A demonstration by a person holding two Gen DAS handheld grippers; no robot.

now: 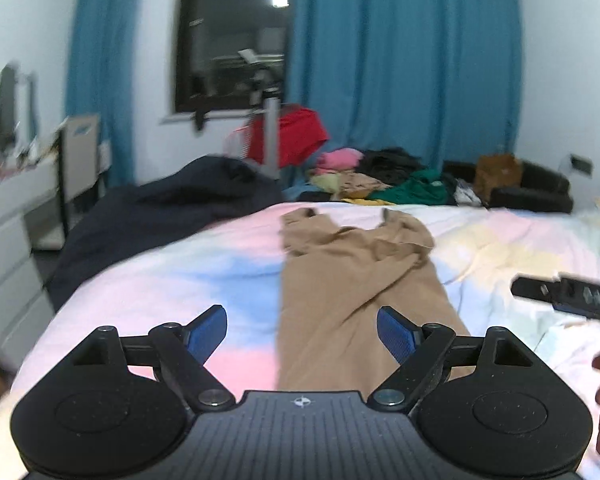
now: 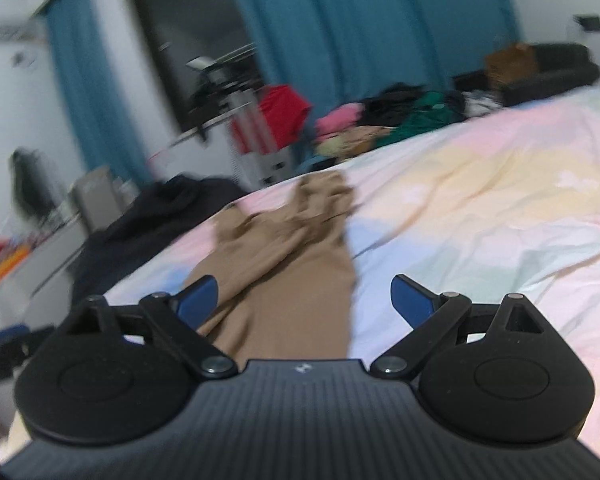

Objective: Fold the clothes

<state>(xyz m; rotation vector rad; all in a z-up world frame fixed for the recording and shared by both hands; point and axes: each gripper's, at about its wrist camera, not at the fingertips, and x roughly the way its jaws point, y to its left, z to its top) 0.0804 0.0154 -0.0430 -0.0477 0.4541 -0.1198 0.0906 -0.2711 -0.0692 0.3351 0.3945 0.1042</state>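
A tan garment [image 1: 352, 280] lies lengthwise on the pastel bed sheet [image 1: 160, 280], folded into a long narrow strip with its rumpled top end at the far side. My left gripper [image 1: 302, 330] is open and empty, hovering above the garment's near end. My right gripper [image 2: 305, 304] is open and empty, above the garment's [image 2: 284, 272] near right edge; it also shows as a black bar in the left wrist view [image 1: 564, 294] at the right. The right wrist view is blurred.
A dark blue blanket [image 1: 160, 216] lies bunched at the bed's far left. A pile of mixed clothes [image 1: 380, 176] sits beyond the bed's far edge. A red item on a rack [image 1: 288, 136], blue curtains [image 1: 400, 60], white drawers [image 1: 4, 272] at left.
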